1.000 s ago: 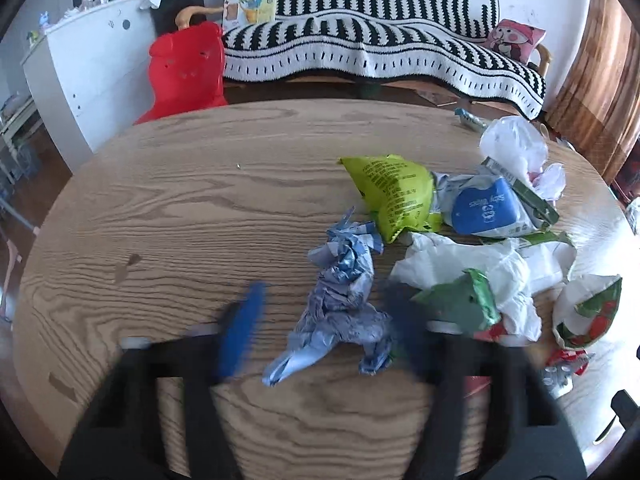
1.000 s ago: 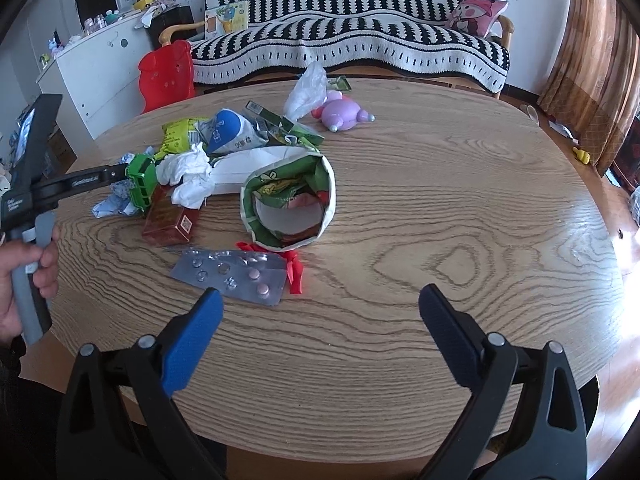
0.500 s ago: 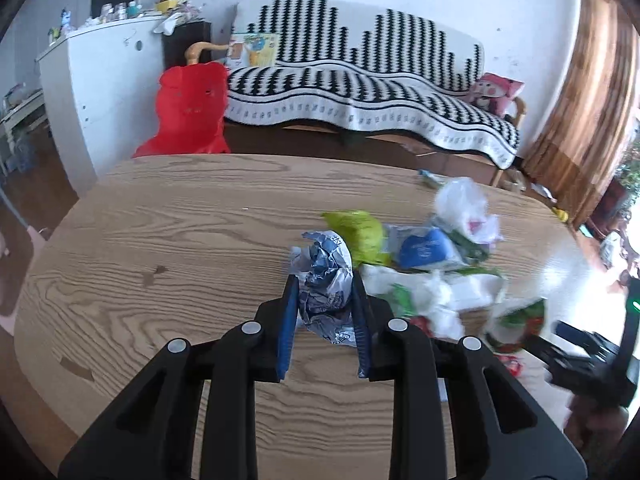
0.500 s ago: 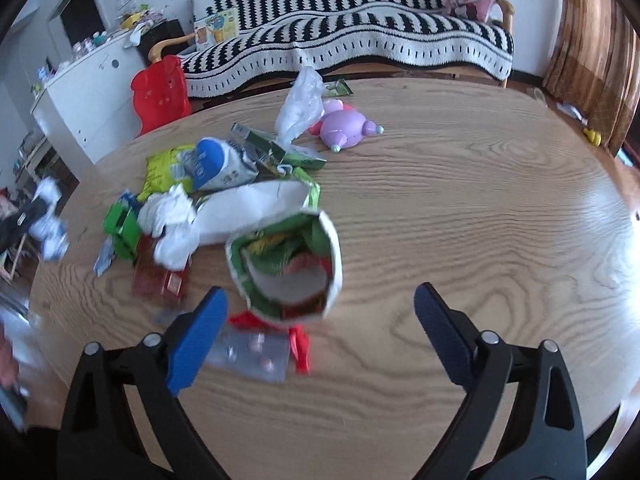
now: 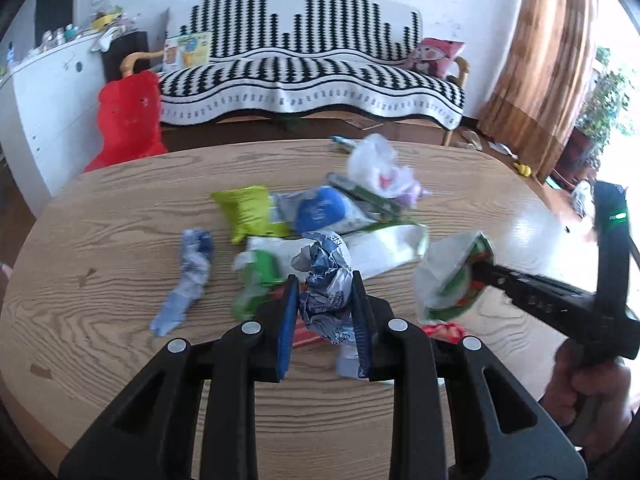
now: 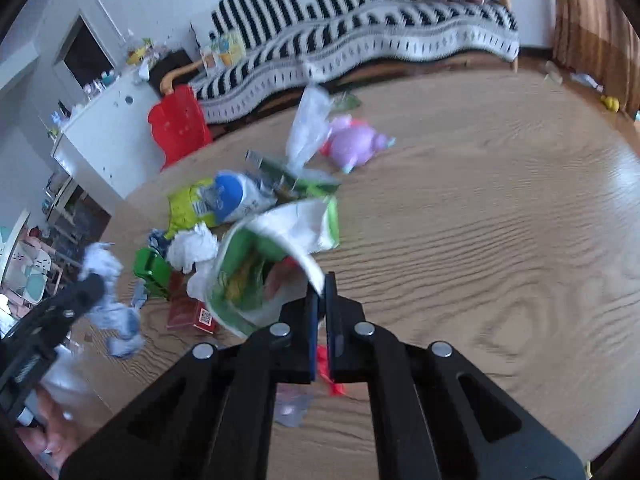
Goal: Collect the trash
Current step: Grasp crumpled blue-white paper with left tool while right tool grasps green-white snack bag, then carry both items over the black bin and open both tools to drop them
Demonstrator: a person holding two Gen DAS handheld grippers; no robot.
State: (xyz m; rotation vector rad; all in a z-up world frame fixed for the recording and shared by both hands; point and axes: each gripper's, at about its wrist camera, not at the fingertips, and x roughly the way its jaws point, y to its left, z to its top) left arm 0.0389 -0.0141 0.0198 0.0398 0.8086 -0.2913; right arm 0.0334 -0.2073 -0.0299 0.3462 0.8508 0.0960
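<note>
beside the green snack bag (image 6: 256, 276), whose thin rim the right gripper (image 6: 320, 292) pinched, the left gripper (image 5: 326, 300) squeezed a light, springy crumpled wrapper (image 5: 326, 276) mid-wad.

Your surface (image 5: 100, 240) is a rounded, light oak-grain top, with a small dark chip near its left edge. The litter lies heaped toward the middle. You have a yellow-green snack bag (image 5: 246, 212) lying flat beside a blue-and-white pouch (image 5: 322, 212), with a clear plastic bag (image 5: 372, 160) behind them next to a purple toy (image 6: 358, 144). To the left, a twisted blue wrapper (image 5: 188, 276) lies apart from the heap. A green wrapper (image 5: 260, 276) and white tissue (image 6: 192, 248) sit close together, a red-brown carton (image 6: 192, 314) lies just beside them, and a blister pack (image 6: 292, 408) lies nearest you.
</note>
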